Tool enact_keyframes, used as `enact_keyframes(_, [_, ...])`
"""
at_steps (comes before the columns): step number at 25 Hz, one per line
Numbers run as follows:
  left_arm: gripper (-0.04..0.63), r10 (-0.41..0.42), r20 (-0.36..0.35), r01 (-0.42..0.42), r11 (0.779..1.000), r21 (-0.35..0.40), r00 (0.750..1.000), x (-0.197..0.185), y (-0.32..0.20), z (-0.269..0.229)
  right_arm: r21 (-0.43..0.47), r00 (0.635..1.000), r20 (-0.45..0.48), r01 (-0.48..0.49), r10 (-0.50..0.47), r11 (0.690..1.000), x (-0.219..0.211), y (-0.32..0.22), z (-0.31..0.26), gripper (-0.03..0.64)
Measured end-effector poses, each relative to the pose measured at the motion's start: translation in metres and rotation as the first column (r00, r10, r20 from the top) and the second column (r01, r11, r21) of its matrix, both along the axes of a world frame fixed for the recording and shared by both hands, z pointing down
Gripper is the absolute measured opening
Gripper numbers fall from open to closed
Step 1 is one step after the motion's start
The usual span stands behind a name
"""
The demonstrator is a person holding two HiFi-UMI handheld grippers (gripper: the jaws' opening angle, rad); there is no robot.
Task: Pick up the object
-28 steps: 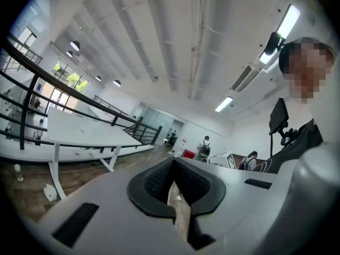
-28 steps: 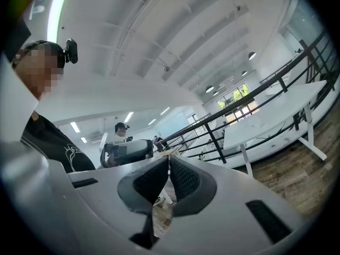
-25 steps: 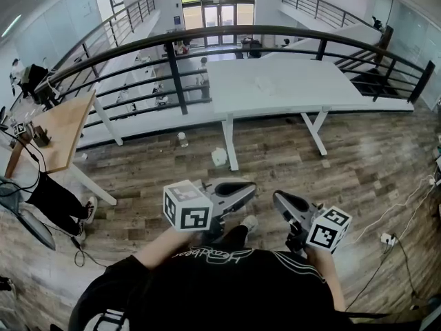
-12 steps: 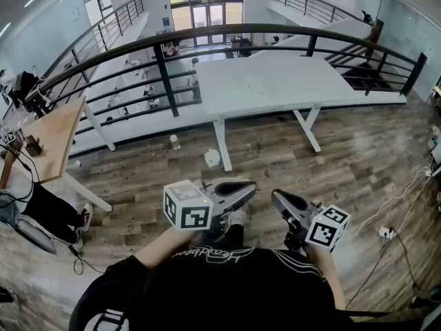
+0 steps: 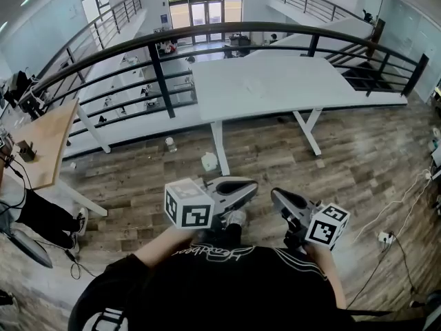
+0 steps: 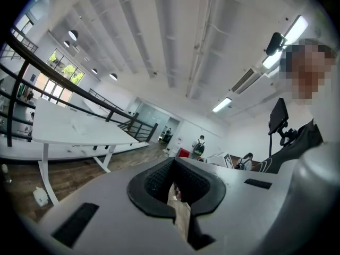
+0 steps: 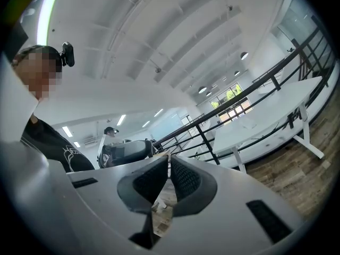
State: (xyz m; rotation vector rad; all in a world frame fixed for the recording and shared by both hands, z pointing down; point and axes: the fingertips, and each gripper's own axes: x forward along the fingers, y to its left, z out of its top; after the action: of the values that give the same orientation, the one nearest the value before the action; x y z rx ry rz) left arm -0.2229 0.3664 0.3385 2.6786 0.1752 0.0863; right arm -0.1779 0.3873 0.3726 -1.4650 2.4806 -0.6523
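Pressing together on nothing, the jaws of the left gripper (image 5: 249,188) and right gripper (image 5: 277,197) are pointing across the wood floor (image 5: 344,157) toward a white table (image 5: 275,85) and a black railing (image 5: 207,32). Both grippers are hovering side by side at the person's waist. Which object the task means cannot be told.

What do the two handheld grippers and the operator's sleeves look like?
Left gripper and right gripper: grey moulded bodies tapering toward the tips, with black textured pads lining the inside. Each carries a white marker cube printed with black square patterns. No cables show on either. The person wears a black top with white script and white stripes near the right shoulder; the forearms are uncovered.
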Motion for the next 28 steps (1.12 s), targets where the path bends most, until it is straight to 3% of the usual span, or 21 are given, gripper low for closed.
enact_keyframes(7, [0.008, 0.004, 0.029, -0.003, 0.999, -0.036, 1.0, 0.05, -0.088, 0.017, -0.041, 0.999, 0.034, -0.011, 0.013, 0.999, 0.05, -0.084, 0.018, 0.021])
enact_keyframes(20, [0.008, 0.035, 0.101, -0.028, 0.997, -0.07, 0.994, 0.192, -0.308, 0.029, -0.093, 0.991, 0.099, -0.076, 0.085, 0.993, 0.191, -0.29, 0.029, 0.021])
enact_keyframes(28, [0.008, 0.059, 0.082, -0.051, 0.994, -0.096, 0.995, 0.231, -0.385, 0.031, -0.09, 0.991, 0.1, -0.081, 0.09, 0.993, 0.227, -0.361, 0.027, 0.021])
